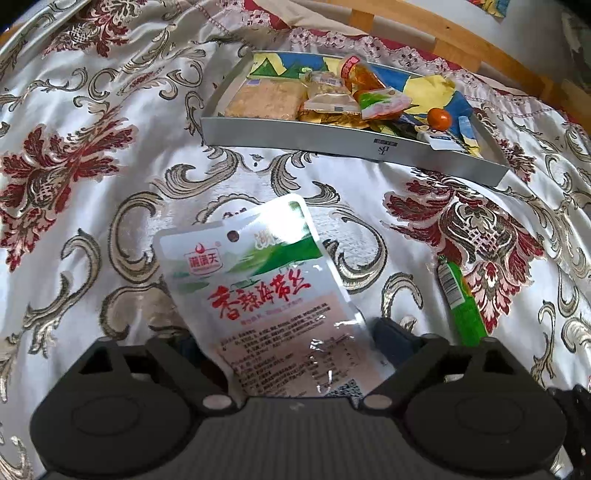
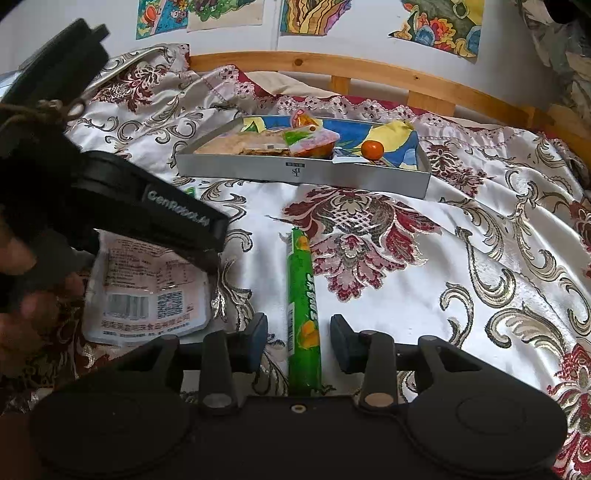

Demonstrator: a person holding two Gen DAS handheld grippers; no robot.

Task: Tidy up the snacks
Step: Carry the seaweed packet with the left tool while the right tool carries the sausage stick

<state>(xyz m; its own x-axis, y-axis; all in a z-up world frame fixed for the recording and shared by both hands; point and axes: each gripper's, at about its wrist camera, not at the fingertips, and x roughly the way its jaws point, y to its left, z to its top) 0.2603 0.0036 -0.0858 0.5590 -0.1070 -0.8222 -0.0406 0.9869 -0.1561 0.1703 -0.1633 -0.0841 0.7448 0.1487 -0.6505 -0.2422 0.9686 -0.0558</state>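
Observation:
A white seaweed snack pouch point(image 1: 266, 288) with red lettering lies flat on the patterned bedspread. My left gripper point(image 1: 288, 339) stands open, one finger on each side of the pouch's near end. A green candy tube point(image 2: 303, 295) lies lengthwise between the fingers of my right gripper point(image 2: 300, 341), which is open with a gap on both sides. The same tube point(image 1: 461, 299) shows to the right in the left wrist view. The pouch point(image 2: 144, 291) shows its barcode side in the right wrist view, partly under the left gripper's housing. Further back sits a grey tray box point(image 1: 332, 136) point(image 2: 295, 173) holding several snack packets.
A small orange fruit point(image 1: 439, 118) point(image 2: 372, 149) rests in the tray's right part. A hand point(image 2: 22, 314) grips the left tool at the left edge. A wooden bed rail point(image 2: 369, 74) and a wall with drawings point(image 2: 314, 14) bound the far side. The bedspread point(image 1: 110, 147) is rumpled at the back left.

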